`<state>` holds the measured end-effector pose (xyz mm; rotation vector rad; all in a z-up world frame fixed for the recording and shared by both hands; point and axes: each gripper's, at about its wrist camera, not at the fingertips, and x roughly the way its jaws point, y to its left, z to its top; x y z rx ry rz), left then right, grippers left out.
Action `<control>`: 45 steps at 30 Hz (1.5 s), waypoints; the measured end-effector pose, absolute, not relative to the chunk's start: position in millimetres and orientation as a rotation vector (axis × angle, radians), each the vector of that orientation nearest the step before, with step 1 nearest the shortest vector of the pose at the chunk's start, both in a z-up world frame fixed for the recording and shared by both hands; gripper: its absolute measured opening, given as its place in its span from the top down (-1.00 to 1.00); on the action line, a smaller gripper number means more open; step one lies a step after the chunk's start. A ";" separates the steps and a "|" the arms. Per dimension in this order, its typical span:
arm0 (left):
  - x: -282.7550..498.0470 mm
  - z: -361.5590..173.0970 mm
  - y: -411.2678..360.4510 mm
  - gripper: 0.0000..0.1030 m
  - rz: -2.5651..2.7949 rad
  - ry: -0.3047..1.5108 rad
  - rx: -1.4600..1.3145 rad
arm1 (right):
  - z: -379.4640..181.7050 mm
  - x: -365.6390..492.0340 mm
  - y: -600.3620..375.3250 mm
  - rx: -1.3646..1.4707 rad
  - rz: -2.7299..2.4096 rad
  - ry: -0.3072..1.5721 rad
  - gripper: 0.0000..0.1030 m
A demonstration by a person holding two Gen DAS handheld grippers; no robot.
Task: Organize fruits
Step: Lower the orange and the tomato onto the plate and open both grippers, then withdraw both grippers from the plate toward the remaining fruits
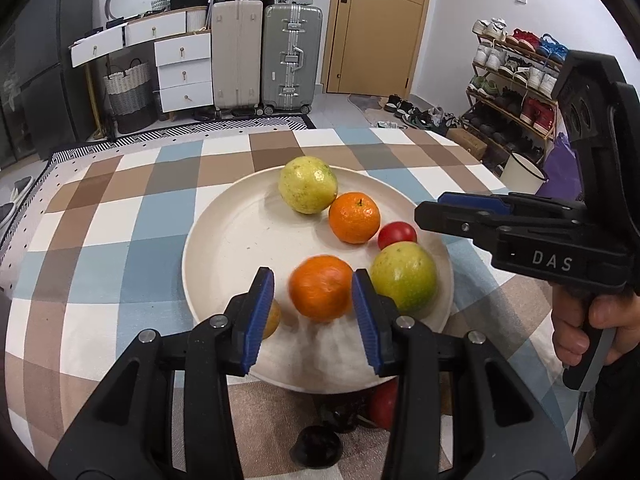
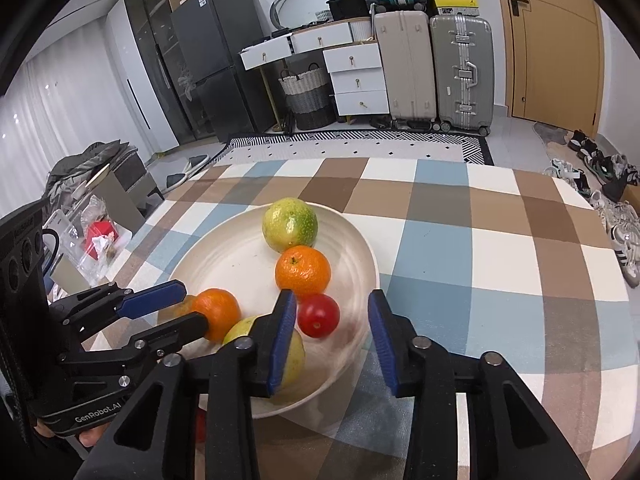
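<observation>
On the counter's cream plate (image 1: 224,248), the left gripper (image 1: 314,292) has its jaws spread around a near orange (image 1: 320,294), no firm grip visible, while the right gripper (image 2: 332,320) hangs with jaws open above a tomato (image 2: 319,315), beside another orange (image 2: 303,270) and two green fruits.

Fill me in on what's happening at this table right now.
A person holding a claw in each hand is sorting fruit onto a cream plate on the checked tablecloth. The left claw is open around a blurred orange at the plate's near edge; whether it is gripped or let go is unclear. The right claw is open just above the red tomato. A second orange and two green-yellow fruits also sit on the plate.
</observation>
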<state>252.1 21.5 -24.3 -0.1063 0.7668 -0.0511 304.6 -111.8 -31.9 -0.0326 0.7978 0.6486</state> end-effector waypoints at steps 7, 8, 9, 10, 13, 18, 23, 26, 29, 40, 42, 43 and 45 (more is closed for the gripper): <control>228.6 -3.8 26.9 -0.60 -0.018 0.749 -0.112 | -17.6 281.7 -121.4 -0.045 0.648 0.779 -0.45; 223.7 -0.3 28.6 -0.61 -0.016 0.739 -0.118 | -16.3 277.4 -123.1 -0.045 0.655 0.778 -0.57; 218.4 2.8 30.0 -0.61 -0.016 0.734 -0.122 | -14.9 272.6 -125.4 -0.043 0.660 0.778 -0.64; 214.1 5.5 31.1 -0.62 -0.015 0.734 -0.124 | -13.9 268.5 -127.2 -0.042 0.661 0.778 -0.75; 198.5 13.7 36.1 -0.78 0.008 0.726 -0.126 | -11.2 257.1 -131.8 -0.039 0.663 0.787 -0.94; 173.9 21.7 42.3 -0.98 0.035 0.709 -0.135 | -6.3 240.2 -138.9 -0.038 0.645 0.790 -0.99; 153.3 17.8 47.4 -0.98 0.070 0.705 -0.156 | -5.9 225.0 -140.1 -0.071 0.666 0.779 -0.99; 146.8 9.0 47.3 -0.98 0.063 0.718 -0.157 | -10.5 220.4 -139.4 -0.077 0.681 0.778 -0.99; 146.9 -2.3 43.0 -0.98 0.071 0.744 -0.127 | -17.1 216.7 -138.2 -0.070 0.700 0.787 -0.99; 154.3 -34.3 31.1 -0.98 0.029 0.777 -0.086 | -34.0 200.8 -127.6 -0.145 0.682 0.795 -0.99; 154.6 -37.3 30.9 -0.98 0.001 0.784 -0.100 | -36.6 198.8 -126.3 -0.147 0.694 0.796 -0.99; 155.7 -38.5 30.3 -0.98 0.009 0.791 -0.095 | -38.5 197.9 -125.1 -0.153 0.691 0.798 -0.99; 156.7 -39.3 29.3 -0.98 0.019 0.789 -0.079 | -43.4 197.8 -122.2 -0.166 0.689 0.812 -0.99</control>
